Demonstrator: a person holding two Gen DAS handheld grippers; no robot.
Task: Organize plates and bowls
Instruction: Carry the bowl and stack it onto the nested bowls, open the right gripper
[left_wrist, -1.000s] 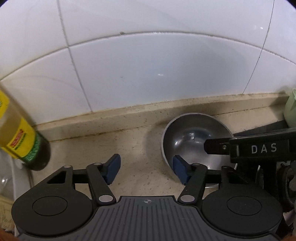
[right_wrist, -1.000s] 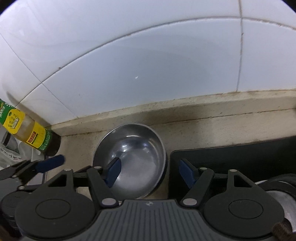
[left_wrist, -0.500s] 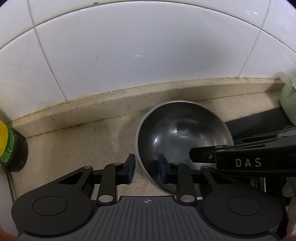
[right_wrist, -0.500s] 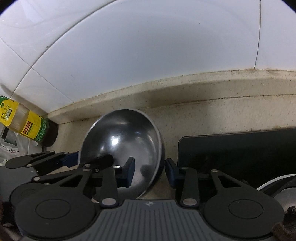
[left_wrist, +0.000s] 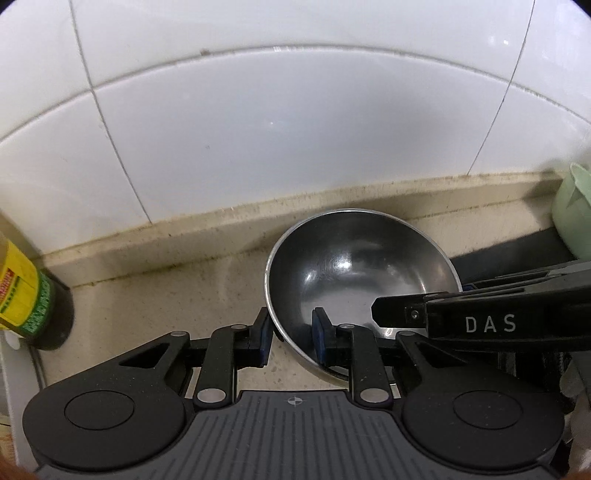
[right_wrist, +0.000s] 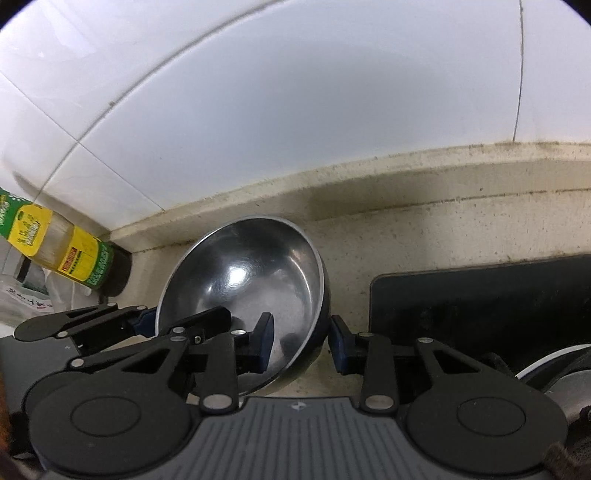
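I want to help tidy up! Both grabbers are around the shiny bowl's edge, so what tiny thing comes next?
Probably close the right gripper onto the steel bowl: its fingers straddle the rim with gaps, while the left gripper looks nearly closed on the opposite edge.

Left gripper (left_wrist: 291, 338): fingers narrowed to a small gap, blue pads (left_wrist: 320, 341) facing each other, one either side of a thin rim. Right gripper (right_wrist: 301, 341): jaws set wider, partly closed, its near finger crossing the left wrist view from the right.
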